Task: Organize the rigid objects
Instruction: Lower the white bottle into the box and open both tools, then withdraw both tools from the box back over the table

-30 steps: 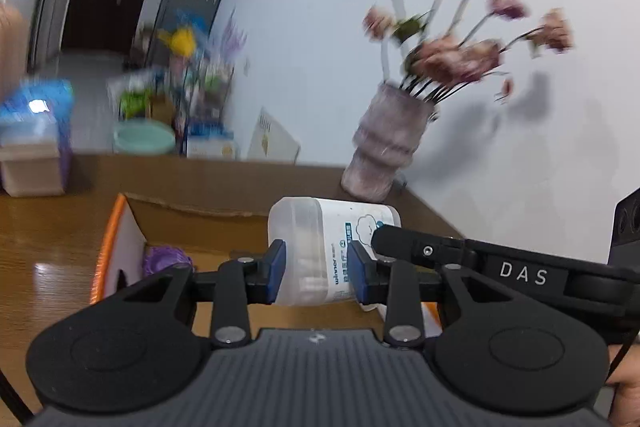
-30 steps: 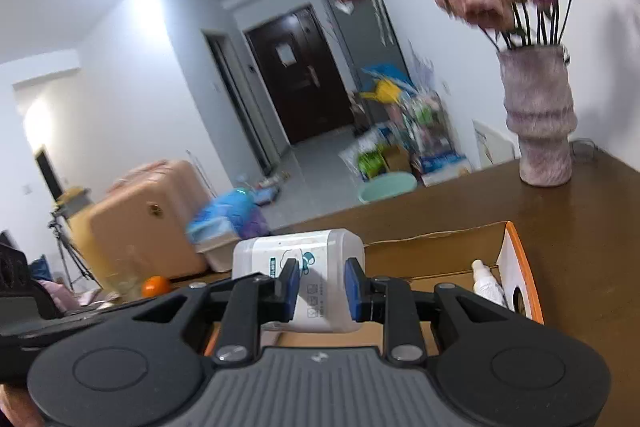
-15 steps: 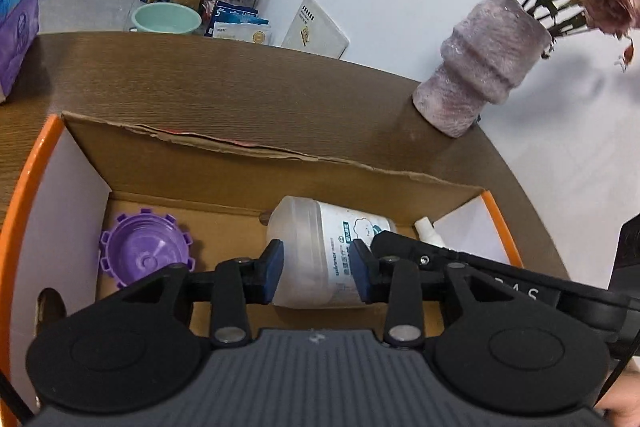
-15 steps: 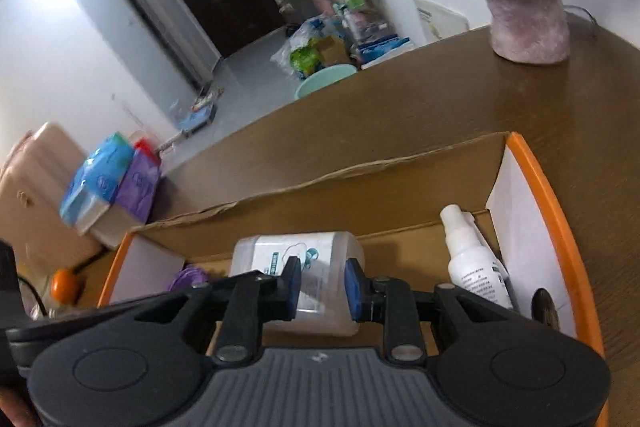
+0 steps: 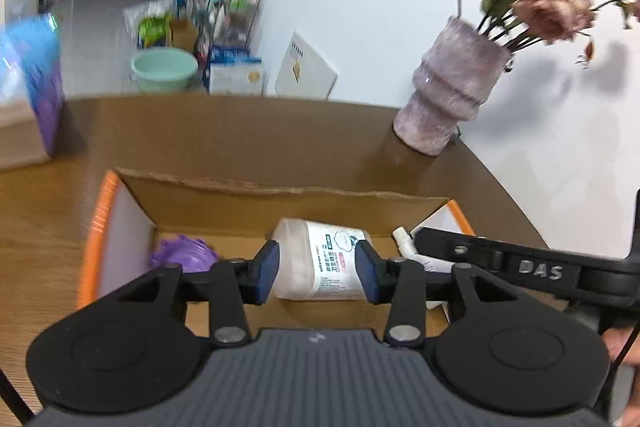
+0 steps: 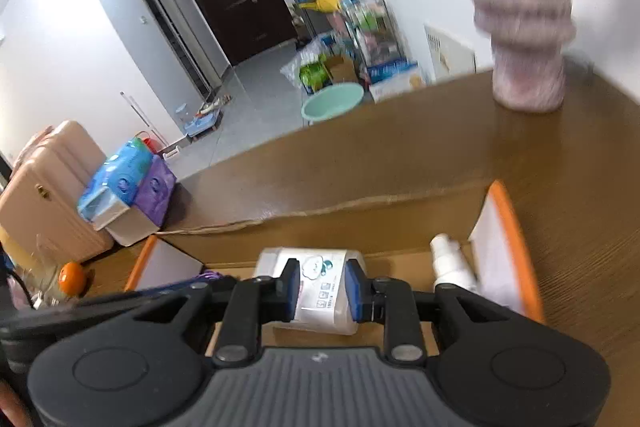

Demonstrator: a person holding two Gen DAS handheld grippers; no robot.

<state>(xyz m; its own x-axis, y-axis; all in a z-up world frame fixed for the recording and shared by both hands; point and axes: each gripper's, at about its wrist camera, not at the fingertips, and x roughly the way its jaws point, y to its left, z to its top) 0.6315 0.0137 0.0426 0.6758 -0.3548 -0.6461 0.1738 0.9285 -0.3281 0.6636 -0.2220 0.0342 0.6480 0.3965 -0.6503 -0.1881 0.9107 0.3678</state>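
A white translucent bottle [image 5: 316, 267] with a printed label lies on its side in the orange-edged cardboard box [image 5: 280, 191]. My left gripper [image 5: 316, 277] straddles it and its jaws are opening: small gaps show between the blue pads and the bottle's sides. In the right wrist view my right gripper [image 6: 322, 291] is shut on the same bottle [image 6: 320, 283], the pads pressed on its label. The right gripper's black body reaches in from the right of the left wrist view. A purple toothed lid [image 5: 184, 255] and a small white spray bottle [image 6: 452, 263] lie in the box too.
The box [image 6: 508, 211] sits on a brown wooden table [image 5: 240, 135]. A ribbed pink vase [image 5: 448, 99] with dried flowers stands at the table's far right corner. Tissue packs [image 6: 128, 183] and an orange [image 6: 72, 277] are off to the left.
The bottle has come down from above the box to its floor. The left jaws have spread off the bottle. Both cameras have drawn back a little from the box.
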